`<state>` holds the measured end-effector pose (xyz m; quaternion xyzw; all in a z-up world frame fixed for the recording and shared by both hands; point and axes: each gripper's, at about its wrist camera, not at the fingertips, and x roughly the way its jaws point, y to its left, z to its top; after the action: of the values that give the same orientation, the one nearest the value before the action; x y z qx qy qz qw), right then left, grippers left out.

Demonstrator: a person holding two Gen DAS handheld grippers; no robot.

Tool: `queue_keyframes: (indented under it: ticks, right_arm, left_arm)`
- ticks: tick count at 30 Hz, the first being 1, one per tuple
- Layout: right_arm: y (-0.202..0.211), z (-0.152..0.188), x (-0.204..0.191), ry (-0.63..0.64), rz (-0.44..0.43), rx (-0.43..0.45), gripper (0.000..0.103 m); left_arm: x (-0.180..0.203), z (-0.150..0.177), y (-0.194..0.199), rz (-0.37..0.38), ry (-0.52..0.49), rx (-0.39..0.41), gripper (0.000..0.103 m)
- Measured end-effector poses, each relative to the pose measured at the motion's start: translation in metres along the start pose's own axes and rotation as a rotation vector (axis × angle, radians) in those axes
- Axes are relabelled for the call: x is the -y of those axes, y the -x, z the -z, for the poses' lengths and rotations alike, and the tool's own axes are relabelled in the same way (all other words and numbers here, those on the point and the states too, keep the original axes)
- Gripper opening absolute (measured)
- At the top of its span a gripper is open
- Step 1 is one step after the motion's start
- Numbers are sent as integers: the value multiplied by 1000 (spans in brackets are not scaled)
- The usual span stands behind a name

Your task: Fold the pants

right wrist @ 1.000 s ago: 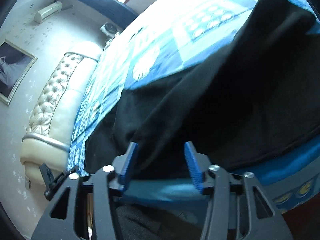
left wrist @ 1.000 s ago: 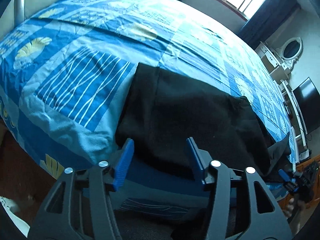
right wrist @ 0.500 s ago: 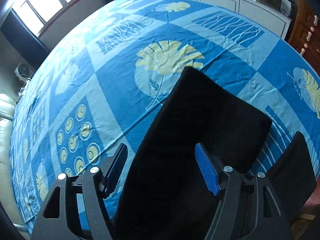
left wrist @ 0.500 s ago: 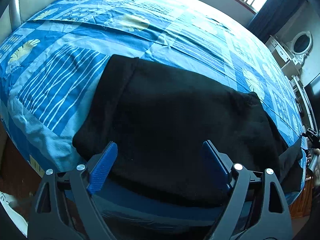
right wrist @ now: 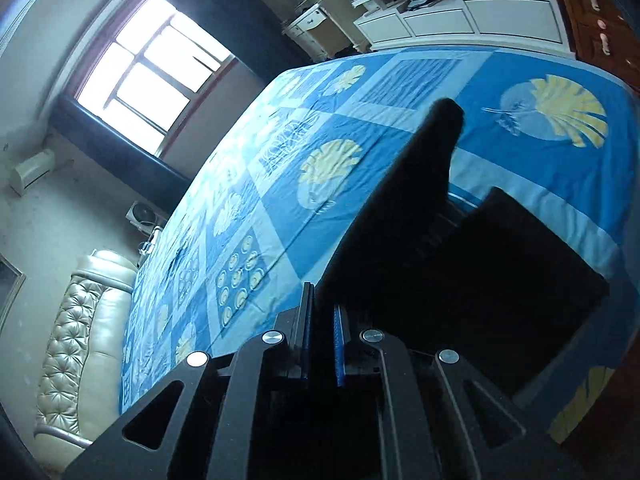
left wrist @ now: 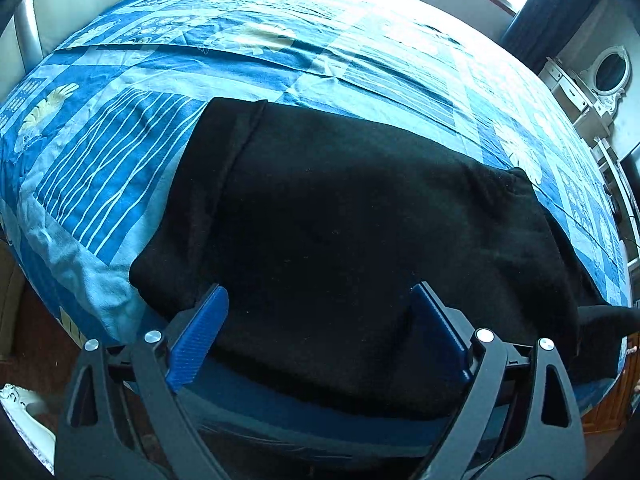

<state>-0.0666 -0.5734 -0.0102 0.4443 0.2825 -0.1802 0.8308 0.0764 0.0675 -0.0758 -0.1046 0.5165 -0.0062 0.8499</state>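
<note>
The black pants (left wrist: 340, 224) lie spread across the near part of the blue patterned bed (left wrist: 320, 40), one end hanging over the near edge. My left gripper (left wrist: 320, 320) is open, its blue pads wide apart just above the pants' near edge, holding nothing. In the right wrist view the pants (right wrist: 420, 208) rise in a fold from my right gripper (right wrist: 322, 320), whose blue pads are nearly closed with black fabric pinched between them. Another dark part of the pants (right wrist: 520, 264) lies flat on the bed to the right.
A cream tufted headboard (right wrist: 76, 344) stands at the bed's left end. A window (right wrist: 148, 76) with dark curtains is behind the bed. White cabinets (right wrist: 460, 20) and a round mirror (left wrist: 608, 76) line the far wall. Wooden floor (left wrist: 36, 320) shows below the bed edge.
My left gripper opened wide and moved closer over the pants. My right gripper swung round, closed on the pants' edge and lifted a fold of it.
</note>
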Motion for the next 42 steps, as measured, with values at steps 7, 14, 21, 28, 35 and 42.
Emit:
queue_keyframes:
  ticks: [7,14,21,28,35,42]
  right_arm:
    - [-3,46,79,-136,42,-75,9]
    - [6,42,81,-74,48,-123,19]
    - [46,-31,75,66,138,36,54]
    - [-49,-94,60,245,168,-106,56]
    - [-102,-80,49,423,291,-202,30]
    - [-36,-85,32,416,216,-18,8]
  left_arm:
    - [5,1,-4,-27,-15,0,96]
    - [3,-1,-5,-29,7,-13,96]
    - [3,-2,-7,-34,6,-12,97]
    - [4,0,-7,-43,11,-1,98]
    - [6,0,-8,-65,9,0,100]
    - [8,0,-9,-78,17,6,101]
